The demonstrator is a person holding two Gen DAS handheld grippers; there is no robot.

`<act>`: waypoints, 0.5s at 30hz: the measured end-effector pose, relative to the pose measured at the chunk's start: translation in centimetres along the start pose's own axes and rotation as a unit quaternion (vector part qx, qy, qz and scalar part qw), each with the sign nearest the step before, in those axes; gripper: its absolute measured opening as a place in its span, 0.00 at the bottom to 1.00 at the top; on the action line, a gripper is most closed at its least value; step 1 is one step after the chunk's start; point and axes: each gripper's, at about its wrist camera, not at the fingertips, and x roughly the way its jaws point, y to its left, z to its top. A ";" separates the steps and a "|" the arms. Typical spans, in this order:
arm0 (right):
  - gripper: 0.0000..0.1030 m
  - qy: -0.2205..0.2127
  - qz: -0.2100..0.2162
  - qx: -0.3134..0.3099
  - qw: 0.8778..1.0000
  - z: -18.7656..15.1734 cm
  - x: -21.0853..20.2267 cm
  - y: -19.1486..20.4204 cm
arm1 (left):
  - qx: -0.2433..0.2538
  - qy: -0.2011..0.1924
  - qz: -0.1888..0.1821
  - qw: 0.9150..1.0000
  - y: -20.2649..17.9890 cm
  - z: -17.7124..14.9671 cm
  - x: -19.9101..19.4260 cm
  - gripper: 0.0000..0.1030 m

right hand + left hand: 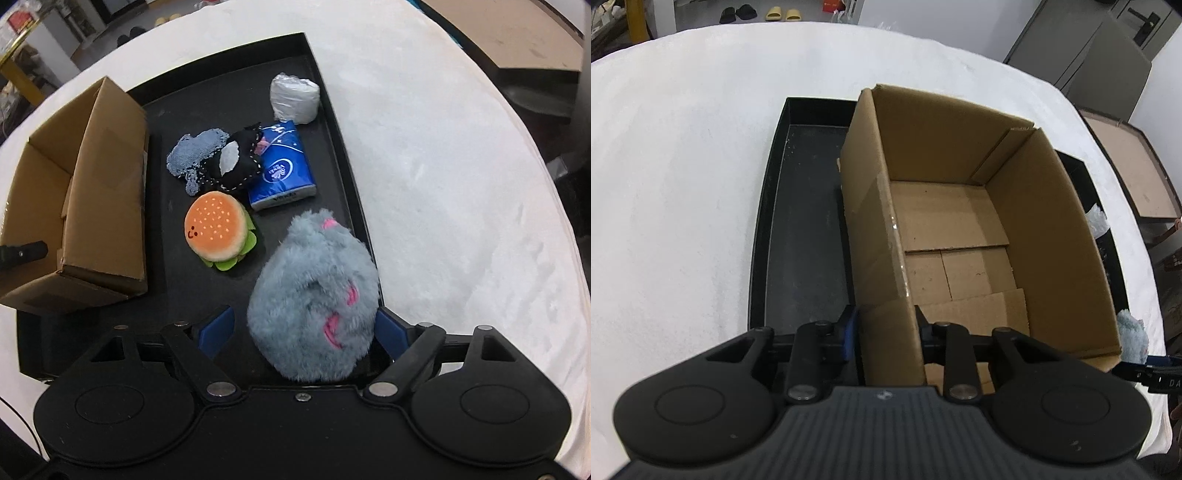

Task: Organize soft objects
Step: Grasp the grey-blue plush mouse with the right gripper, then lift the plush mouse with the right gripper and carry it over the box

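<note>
White cloth covers the counter (683, 184) under a black tray (332, 155). Left gripper (886, 332) pinches the cardboard box (960, 221) wall; right gripper (306, 328) straddles the grey plush toy (314, 295), spread, right pad touching fur.

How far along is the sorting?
Nothing packed yet: the box is empty. Left gripper is clamped on the box's wall; right gripper straddles the grey plush. Burger, tissue pack, black toy, cloth and white roll remain on the tray.
</note>
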 end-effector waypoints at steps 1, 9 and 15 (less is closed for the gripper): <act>0.80 0.002 -0.002 -0.002 1.000 0.1 0.2 0.1 | -0.003 0.005 0.000 1.000 0.0 0.1 0.2 0.27; 0.65 -0.001 -0.024 -0.019 1.000 0.3 0.6 0.8 | 0.010 0.029 -0.002 1.000 0.4 0.6 0.8 0.27; 0.58 -0.020 -0.030 -0.022 0.999 -0.4 0.3 1.9 | 0.004 0.016 -0.008 1.000 1.5 0.7 0.2 0.26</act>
